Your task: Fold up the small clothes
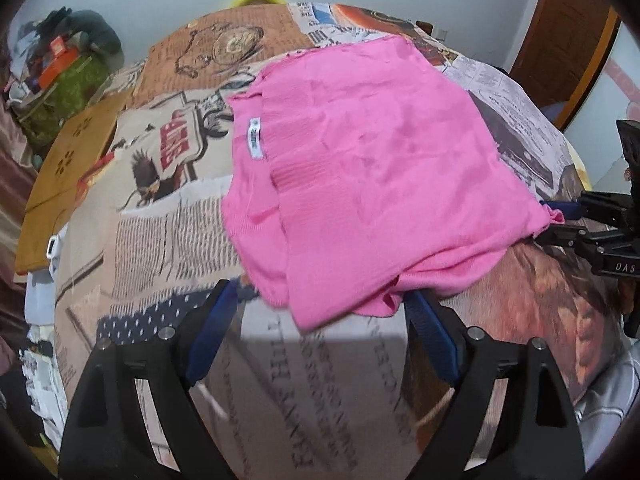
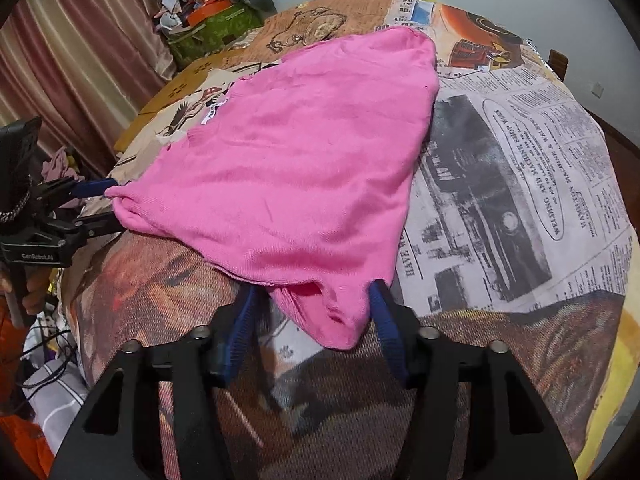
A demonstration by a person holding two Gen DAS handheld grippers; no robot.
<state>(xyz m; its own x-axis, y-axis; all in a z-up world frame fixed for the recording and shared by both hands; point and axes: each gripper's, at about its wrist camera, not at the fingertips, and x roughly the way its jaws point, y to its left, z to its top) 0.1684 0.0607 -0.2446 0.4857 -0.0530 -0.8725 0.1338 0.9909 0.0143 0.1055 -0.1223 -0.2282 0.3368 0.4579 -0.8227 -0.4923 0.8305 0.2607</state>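
A pink knit garment [image 1: 380, 160] [image 2: 300, 168] with a white label [image 1: 255, 138] lies spread flat on the newspaper-print tablecloth [image 1: 160, 248] [image 2: 520, 160]. My left gripper [image 1: 322, 316] stands wide open at the garment's near hem, its blue pads clear of the fabric on both sides. In the right wrist view the left gripper [image 2: 106, 204] straddles the garment's left corner. My right gripper [image 2: 314, 316] is open around the other bunched corner. One pad is at the fabric and the other stands apart from it. From the left wrist view, the right gripper [image 1: 556, 222] sits at the garment's right tip.
A tan board [image 1: 68, 160] lies at the table's left edge. A pile of clutter on a green box [image 1: 60, 68] [image 2: 212, 20] stands beyond it, beside a curtain [image 2: 80, 40]. A wooden door [image 1: 568, 40] is at the far right. A hand [image 2: 32, 292] holds the left gripper's handle.
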